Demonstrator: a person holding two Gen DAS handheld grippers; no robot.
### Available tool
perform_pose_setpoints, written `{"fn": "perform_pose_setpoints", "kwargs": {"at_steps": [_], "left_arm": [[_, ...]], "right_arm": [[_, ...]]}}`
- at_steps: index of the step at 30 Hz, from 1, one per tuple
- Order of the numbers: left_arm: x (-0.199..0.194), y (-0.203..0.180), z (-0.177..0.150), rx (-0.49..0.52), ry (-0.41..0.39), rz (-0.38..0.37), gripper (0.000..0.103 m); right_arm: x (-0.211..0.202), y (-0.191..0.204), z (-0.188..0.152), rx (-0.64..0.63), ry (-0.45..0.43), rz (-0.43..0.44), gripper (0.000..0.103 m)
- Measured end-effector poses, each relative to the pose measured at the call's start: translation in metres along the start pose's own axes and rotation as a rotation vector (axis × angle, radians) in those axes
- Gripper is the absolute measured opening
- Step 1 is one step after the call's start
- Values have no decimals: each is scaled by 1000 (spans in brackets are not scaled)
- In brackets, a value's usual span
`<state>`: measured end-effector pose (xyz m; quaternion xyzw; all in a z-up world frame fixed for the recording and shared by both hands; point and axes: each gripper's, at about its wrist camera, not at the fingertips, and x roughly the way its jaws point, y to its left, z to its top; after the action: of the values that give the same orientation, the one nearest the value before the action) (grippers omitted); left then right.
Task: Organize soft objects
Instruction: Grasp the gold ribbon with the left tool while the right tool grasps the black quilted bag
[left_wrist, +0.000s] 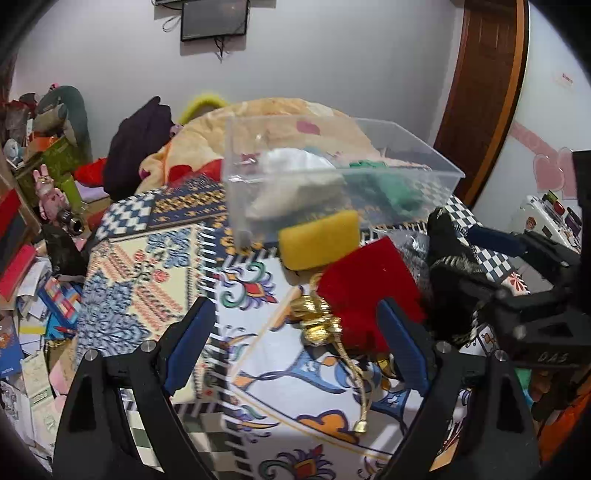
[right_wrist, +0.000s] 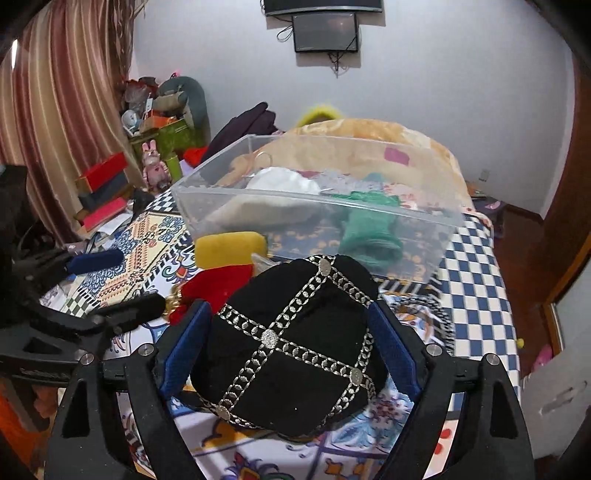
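A clear plastic box (left_wrist: 424, 173) (right_wrist: 229, 177) stands on the patterned bed cover and holds a white soft item (left_wrist: 295, 162) (right_wrist: 280, 181) and a green one (left_wrist: 391, 188) (right_wrist: 369, 232). In front of it lie a yellow sponge (left_wrist: 319, 240) (right_wrist: 229, 249) and a red velvet pouch (left_wrist: 365, 291) (right_wrist: 214, 284) with gold tassels (left_wrist: 317, 321). My left gripper (left_wrist: 299, 332) is open, its jaws on either side of the pouch's tasselled end. My right gripper (right_wrist: 290, 332) is open around a black velvet pouch with silver trim (right_wrist: 291, 347) (left_wrist: 454, 269); whether the pads touch it is unclear.
A peach blanket (left_wrist: 280, 114) (right_wrist: 369, 136) is heaped behind the box. Boxes, toys and papers clutter the left side (left_wrist: 40, 236) (right_wrist: 107, 184). A screen (left_wrist: 214, 18) hangs on the far wall. A brown door (left_wrist: 484, 92) is at the right.
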<state>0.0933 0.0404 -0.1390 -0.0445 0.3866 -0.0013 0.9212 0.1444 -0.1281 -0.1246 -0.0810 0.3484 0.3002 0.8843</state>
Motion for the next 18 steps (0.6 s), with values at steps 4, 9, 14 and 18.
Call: {"fn": "perform_pose_setpoints", "kwargs": {"at_steps": [4, 9, 14, 18], "left_arm": [[14, -9, -4, 15, 31, -19, 82], [28, -13, -10, -4, 68, -51, 61], [23, -14, -12, -12, 60, -79, 38], [13, -14, -13, -13, 45, -84, 29]], "right_arm": [[-10, -8, -9, 26, 4, -5, 55], [-22, -18, -18, 52, -5, -20, 40], [-32, -27, -25, 83, -12, -32, 28], [-42, -35, -27, 112, -42, -21, 20]]}}
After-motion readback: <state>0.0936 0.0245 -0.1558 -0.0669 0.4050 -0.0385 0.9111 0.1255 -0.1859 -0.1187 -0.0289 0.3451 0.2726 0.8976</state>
